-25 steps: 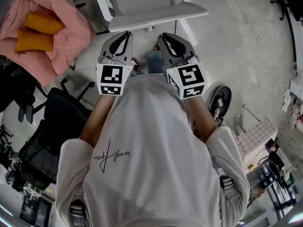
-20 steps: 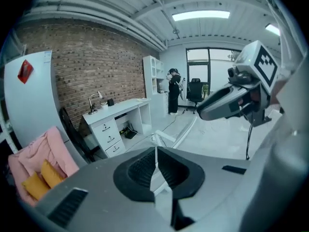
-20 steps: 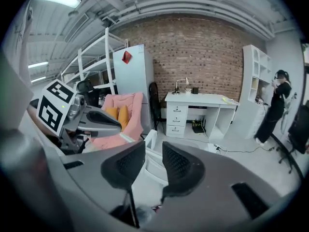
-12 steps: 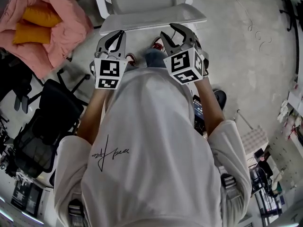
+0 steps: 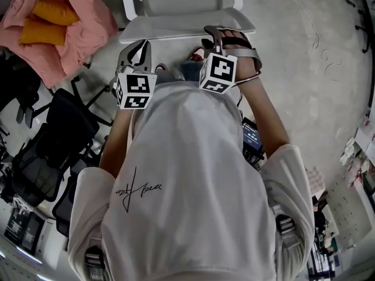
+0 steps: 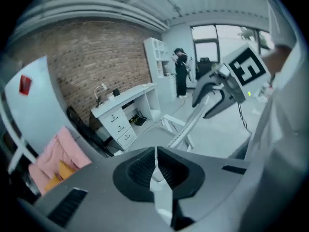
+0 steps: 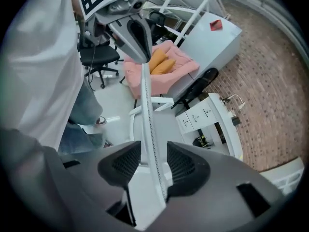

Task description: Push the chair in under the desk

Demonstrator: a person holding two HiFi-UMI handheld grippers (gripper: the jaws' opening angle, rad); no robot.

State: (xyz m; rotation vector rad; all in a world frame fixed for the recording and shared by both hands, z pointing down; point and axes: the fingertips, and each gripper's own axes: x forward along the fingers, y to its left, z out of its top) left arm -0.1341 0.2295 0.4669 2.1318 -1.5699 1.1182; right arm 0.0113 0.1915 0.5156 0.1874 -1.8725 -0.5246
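1. Head view:
   - The white chair (image 5: 176, 25) stands at 12 o'clock. Its flat backrest rim is the part nearest the person.
   - The left tool (image 5: 140, 47) sits at 11 o'clock, just short of that rim. The right tool (image 5: 225, 40) sits at 1 o'clock, on the rim.
   - A soft pink cloth (image 5: 76, 37) holding two orange cushions (image 5: 47, 22) lies at 10 o'clock.
   - Black mesh office chairs (image 5: 47, 157) crowd 9 o'clock on the grey concrete floor (image 5: 304, 86).
2. Left gripper view:
   - The left tool (image 6: 155, 151) has its ribbed dark pads closed flat together, with nothing between them.
   - Past them the chair's thin rim (image 6: 186, 127) slants up toward 1 o'clock, to the right tool (image 6: 210, 103).
   - A white bench (image 6: 123, 100) with drawers stands at 10 o'clock against a rough brick wall (image 6: 96, 52).
3. Right gripper view:
   - The right tool (image 7: 153, 153) has its jaws opening.
   - The chair's slim perforated rim (image 7: 147, 105) runs between the ribbed pads. It lies close to the 3 o'clock pad and clear of the other.
   - The left tool (image 7: 140, 47) is at the rim's far end, at 12 o'clock (whether it touches is unclear).
   - The bench (image 7: 212, 115) stands at 3 o'clock, beyond the chair.
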